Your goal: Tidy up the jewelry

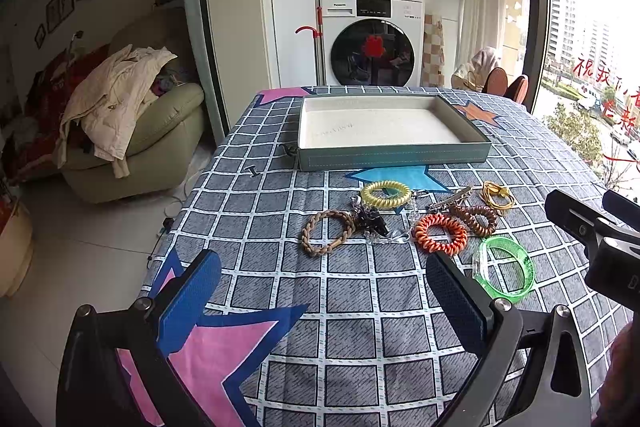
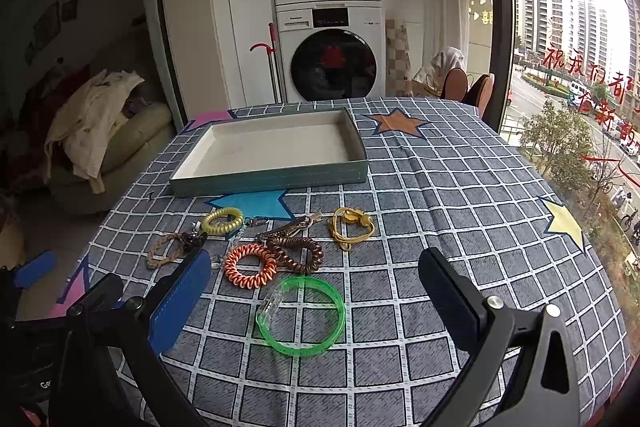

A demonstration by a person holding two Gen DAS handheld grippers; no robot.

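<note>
Basically nothing was held yet: my left gripper (image 1: 320, 291) was spread wide over bare tablecloth (image 1: 352, 347), and my right gripper (image 2: 316, 291) was likewise released, its fingers either side of the green bangle (image 2: 301, 315), apart from it. The jewelry lay in a loose cluster on the cloth, near side of the tray (image 2: 280, 175), which looked empty. The bangle sat nearest me, lying flat; it looked like rigid clear plastic, light and probably slippery, so I judged pinching across the rim near its clear clasp block safest. The orange coil band (image 2: 250, 265) and brown coil band (image 2: 298, 254) touched each other; springy and soft, they'd squash under the pads, any spot works. The yellow coil (image 2: 222, 219), braided bracelet (image 2: 162, 250) and a dark charm bunch (image 1: 372, 219) sat tangled with a thin chain, likely to drag together. The gold cord piece (image 2: 352, 227) lay just beside, limp, best taken at its knot.
</note>
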